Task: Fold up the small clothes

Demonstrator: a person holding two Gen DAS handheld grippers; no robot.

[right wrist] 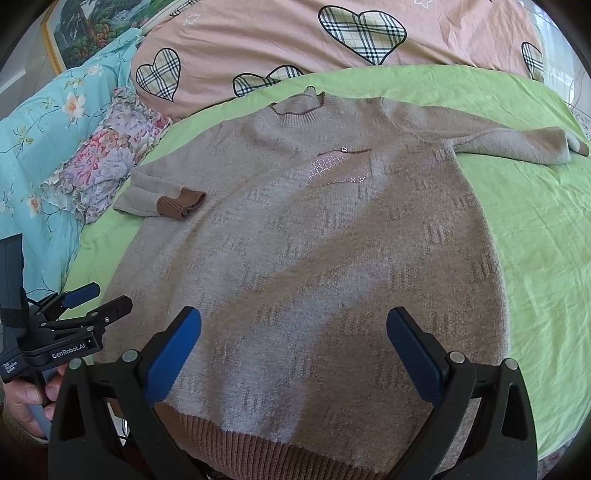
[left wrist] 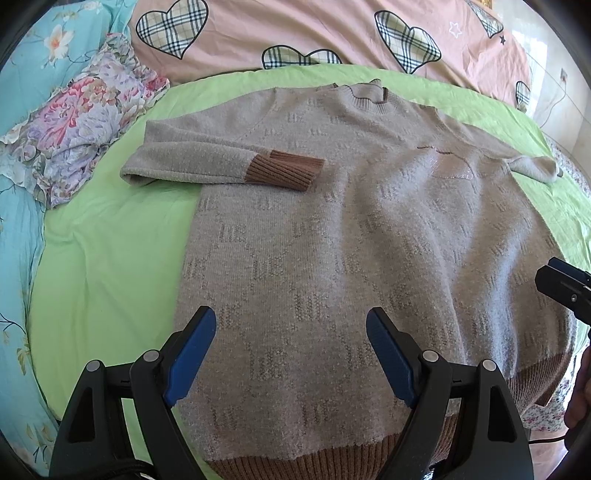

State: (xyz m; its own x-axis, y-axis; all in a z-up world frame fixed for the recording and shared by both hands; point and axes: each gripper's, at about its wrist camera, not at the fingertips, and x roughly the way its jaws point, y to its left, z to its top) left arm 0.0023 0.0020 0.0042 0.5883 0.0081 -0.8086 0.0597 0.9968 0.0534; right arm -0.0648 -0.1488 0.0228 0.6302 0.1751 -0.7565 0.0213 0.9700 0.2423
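Both my left gripper (left wrist: 291, 354) and right gripper (right wrist: 293, 354) gape wide, holding nothing, above the hem of the sweater (left wrist: 351, 236) lying flat on the green sheet (left wrist: 103, 266). Risk: the far sleeve (right wrist: 517, 146) sprawls outward; a shallow pinch on thick knit slips, or catches the sheet too.

A home bedroom: heart-print quilt (left wrist: 332, 33), floral pillow (right wrist: 55, 122), green sheet (right wrist: 535, 221).

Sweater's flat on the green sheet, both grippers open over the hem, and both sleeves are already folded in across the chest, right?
Not quite: only one sleeve is folded in. The other sleeve lies stretched out on the green sheet, as the right wrist view shows. The sweater lies flat, and the left gripper and right gripper are open above the hem.
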